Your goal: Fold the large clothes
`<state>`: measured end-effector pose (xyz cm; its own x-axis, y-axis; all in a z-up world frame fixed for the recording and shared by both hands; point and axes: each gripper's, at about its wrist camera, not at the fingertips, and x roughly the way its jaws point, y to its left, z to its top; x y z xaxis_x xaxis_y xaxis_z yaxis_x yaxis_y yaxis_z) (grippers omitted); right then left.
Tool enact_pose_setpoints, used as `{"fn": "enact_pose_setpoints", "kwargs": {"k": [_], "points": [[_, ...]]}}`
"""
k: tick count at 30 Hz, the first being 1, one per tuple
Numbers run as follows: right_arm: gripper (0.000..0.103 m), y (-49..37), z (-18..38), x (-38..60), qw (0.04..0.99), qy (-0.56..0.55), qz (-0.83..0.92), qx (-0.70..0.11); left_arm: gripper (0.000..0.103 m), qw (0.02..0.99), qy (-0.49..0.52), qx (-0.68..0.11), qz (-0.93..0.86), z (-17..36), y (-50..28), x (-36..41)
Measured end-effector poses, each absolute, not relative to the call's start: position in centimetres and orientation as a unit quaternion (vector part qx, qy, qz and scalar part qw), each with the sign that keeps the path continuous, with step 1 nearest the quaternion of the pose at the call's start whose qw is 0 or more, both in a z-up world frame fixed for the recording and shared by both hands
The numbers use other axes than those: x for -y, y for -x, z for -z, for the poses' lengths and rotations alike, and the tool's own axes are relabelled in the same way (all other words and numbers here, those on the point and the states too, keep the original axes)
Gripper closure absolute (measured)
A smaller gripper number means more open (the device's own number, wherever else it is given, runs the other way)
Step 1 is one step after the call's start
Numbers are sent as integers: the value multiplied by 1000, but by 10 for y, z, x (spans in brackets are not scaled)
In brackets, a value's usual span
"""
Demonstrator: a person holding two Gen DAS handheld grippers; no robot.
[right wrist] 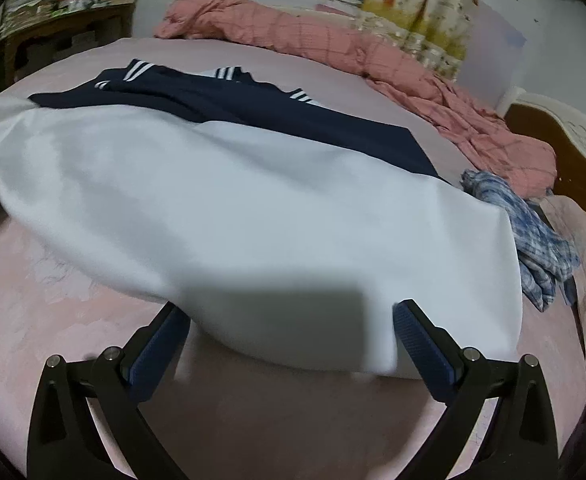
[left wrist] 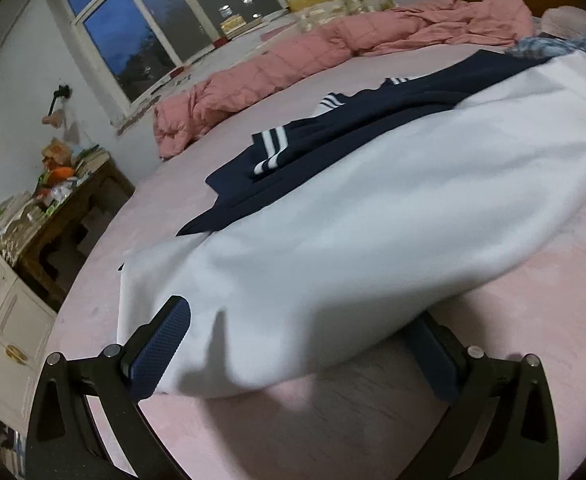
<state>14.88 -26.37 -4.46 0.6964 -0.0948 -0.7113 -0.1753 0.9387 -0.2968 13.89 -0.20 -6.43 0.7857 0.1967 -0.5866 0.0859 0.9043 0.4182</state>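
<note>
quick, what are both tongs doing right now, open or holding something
Left tongs: open, straddling the white garment hem.
Right tongs: open, hem between the fingers, not clamped.

Bed (right wrist: 73,280) — garment (right wrist: 253,208), quilt (right wrist: 333,40), shirt (right wrist: 541,248).

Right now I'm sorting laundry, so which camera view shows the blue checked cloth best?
The right wrist view: the blue checked cloth lies crumpled beside the white and navy garment, nearly whole. The left wrist view catches only a blurred scrap behind that garment.
</note>
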Motion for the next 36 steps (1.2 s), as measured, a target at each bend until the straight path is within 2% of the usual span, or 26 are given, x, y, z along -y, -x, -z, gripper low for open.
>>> {"fn": "enact_pose_setpoints", "kwargs": {"k": [3,6,8,11,12,14,17,18,20,22,23,24,27,36], "points": [[0,-153,45,266,905,171,-16,-389,0,919,-221,-324,-41,65,-147,-3],[0,-157,46,271,905,172,-3,-388,11,918,-225,-323,-50,64,-155,-8],[0,-160,46,281,904,170,9,-391,32,919,-210,-330,-51,63,-159,-15],[3,-163,46,299,901,146,-1,-408,48,919,-185,-347,-34,64,-164,-25],[7,-162,46,303,900,140,-14,-413,52,920,-182,-347,-29,64,-163,-25],[12,-159,45,307,896,132,-35,-423,68,919,-187,-347,-20,66,-161,-22],[15,-148,44,307,887,164,-73,-425,80,923,-191,-332,-20,63,-153,-19],[20,-147,43,309,887,161,-74,-426,81,927,-186,-326,-19,60,-149,-20],[37,-150,43,310,895,158,-47,-414,83,934,-172,-313,-15,55,-142,-20],[70,-159,48,308,902,167,3,-398,83,936,-169,-307,-18,54,-139,-19],[80,-160,49,305,908,167,5,-385,83,938,-168,-303,-20,53,-136,-17],[84,-155,47,300,912,174,7,-372,84,940,-164,-299,-23,52,-133,-17],[90,-122,26,295,927,163,14,-338,84,948,-131,-290,-15,41,-116,-21],[91,-15,-11,297,952,119,-2,-281,85,952,-106,-286,11,15,-40,-36]]}}
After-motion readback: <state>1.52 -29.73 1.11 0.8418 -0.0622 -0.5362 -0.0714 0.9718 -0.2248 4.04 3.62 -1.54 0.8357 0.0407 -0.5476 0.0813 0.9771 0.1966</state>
